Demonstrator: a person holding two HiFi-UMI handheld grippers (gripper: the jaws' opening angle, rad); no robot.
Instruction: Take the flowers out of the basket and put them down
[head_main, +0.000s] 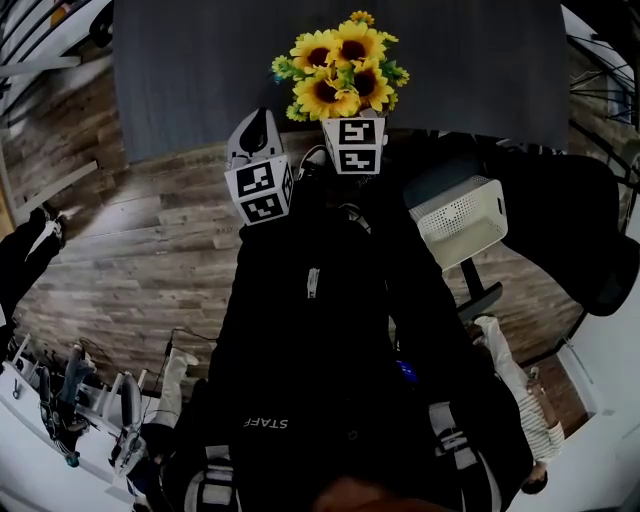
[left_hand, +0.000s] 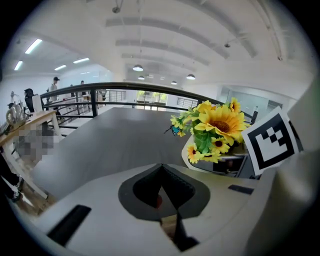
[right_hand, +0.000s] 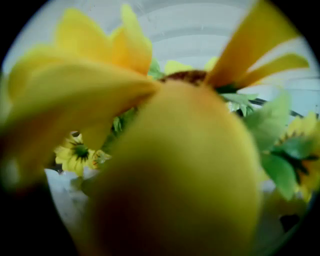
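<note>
A bunch of yellow sunflowers (head_main: 340, 65) with green leaves stands upright just above the marker cube of my right gripper (head_main: 350, 118), over the near edge of the grey table (head_main: 190, 70). Its petals (right_hand: 165, 150) fill the right gripper view and hide the jaws. In the left gripper view the sunflowers (left_hand: 215, 130) rise at the right, beside the right gripper's cube. My left gripper (head_main: 257, 122) is held up just left of them, apart from the flowers. Its jaws (left_hand: 161, 170) are shut with nothing between them. The white perforated basket (head_main: 460, 215) sits lower right, with no flowers in it.
A black chair (head_main: 580, 230) stands to the right, beside the basket. Wooden floor runs under the table's near edge. A white bench with tools (head_main: 60, 420) lies at the lower left. Beyond the grey table (left_hand: 115, 145) runs a dark railing (left_hand: 125, 87).
</note>
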